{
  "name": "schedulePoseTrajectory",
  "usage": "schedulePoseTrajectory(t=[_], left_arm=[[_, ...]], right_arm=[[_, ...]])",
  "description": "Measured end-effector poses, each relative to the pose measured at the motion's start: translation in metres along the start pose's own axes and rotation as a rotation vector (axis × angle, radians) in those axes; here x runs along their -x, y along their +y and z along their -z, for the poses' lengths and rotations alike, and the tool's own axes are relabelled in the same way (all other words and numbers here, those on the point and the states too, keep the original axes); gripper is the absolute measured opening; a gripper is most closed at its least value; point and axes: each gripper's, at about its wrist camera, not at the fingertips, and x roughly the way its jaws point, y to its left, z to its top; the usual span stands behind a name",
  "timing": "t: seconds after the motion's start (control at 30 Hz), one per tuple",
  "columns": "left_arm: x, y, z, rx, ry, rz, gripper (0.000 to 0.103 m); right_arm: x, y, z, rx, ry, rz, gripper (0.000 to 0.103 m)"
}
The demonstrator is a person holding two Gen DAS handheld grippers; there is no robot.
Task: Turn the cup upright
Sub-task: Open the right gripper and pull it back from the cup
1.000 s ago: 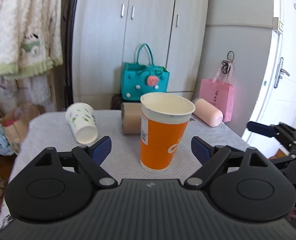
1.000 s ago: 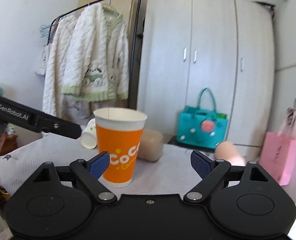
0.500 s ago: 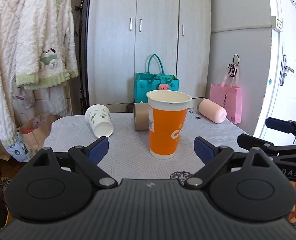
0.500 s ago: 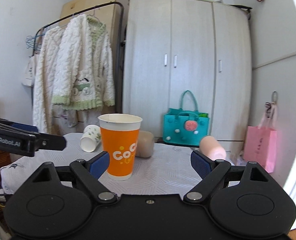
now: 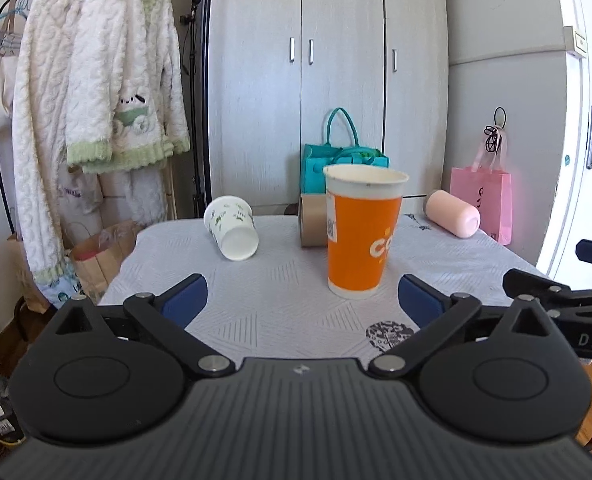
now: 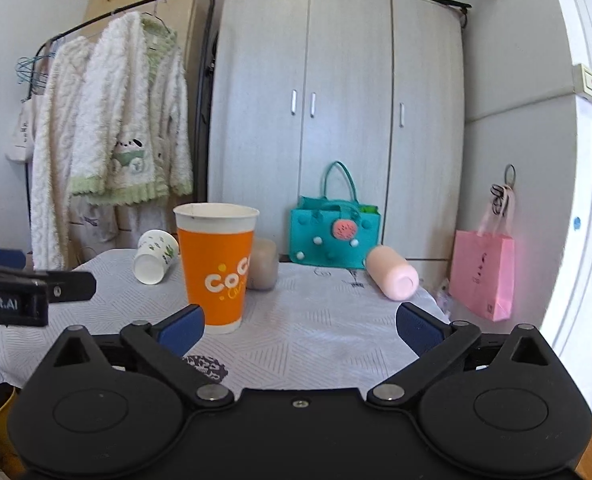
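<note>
Both grippers point(image 5: 302, 294) point(image 6: 300, 322) level, seemingly empty-jawed.

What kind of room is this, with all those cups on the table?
Most likely a bedroom at home. There is a big wardrobe, fluffy white clothes on a rack, and bags on the floor by the door. The cups sit on a small cloth-covered table.

Before me: an orange cup point(image 5: 358, 236) with white lettering, a white leaf-print cup point(image 5: 231, 226), a pale pink one point(image 5: 454, 219), on my counter's grey geometric-patterned cloth point(image 5: 279, 300).
</note>
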Motion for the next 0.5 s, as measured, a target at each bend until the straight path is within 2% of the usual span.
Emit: schedulePoseTrajectory(t=[0.1,0.3,0.5], left_arm=[[-0.001,0.001,0.004,0.003,0.008,0.01,0.103],[0.005,0.005,0.008,0.005,-0.007,-0.028,0.103],[0.004,0.011,0.014,0.004,0.015,-0.049,0.103]], right_arm=[[0.002,0.001,0.002,-0.009,0.002,0.002,0.103],[0.002,0.003,0.005,-0.038,0.016,0.004,0.103],[0.002,0.004,0.008,-0.04,0.01,0.022,0.103]])
